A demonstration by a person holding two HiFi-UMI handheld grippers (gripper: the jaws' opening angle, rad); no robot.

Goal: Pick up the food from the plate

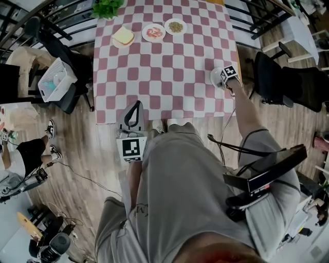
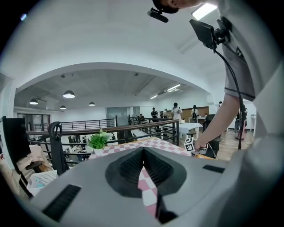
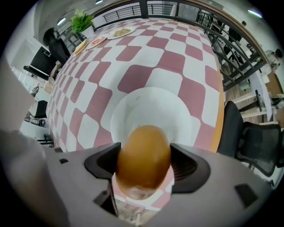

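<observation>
**Head view:** A person stands at a table covered in a red-and-white checked cloth. The right gripper points straight down over a white plate at the table's near right edge. The left gripper is held low at the near edge, well apart from that plate. Three far plates of other food and a plant sit along the far side.

**Left gripper view:** Its jaws are closed tip to tip with nothing between them. They aim roughly level across the table toward the plant, and this gripper seems to play no part here.

**Right gripper view:** A rounded golden-brown bun sits on the plate. The jaws stand wide apart, one on each side of it and close against its flanks. No dent or squeeze shows, so this reads as straddling the bun, not yet gripping it. The bun looks about centred between the pads.

The pick-up seems to be at its start, with the bun not yet lifted. To do it well, close slowly so both pads meet the widest part together, because the smooth curved surface could slip or roll if caught too high. Press only enough to hold, since soft bread would crush. Then lift straight up, clear of the plate rim, so the plate does not drag.
</observation>
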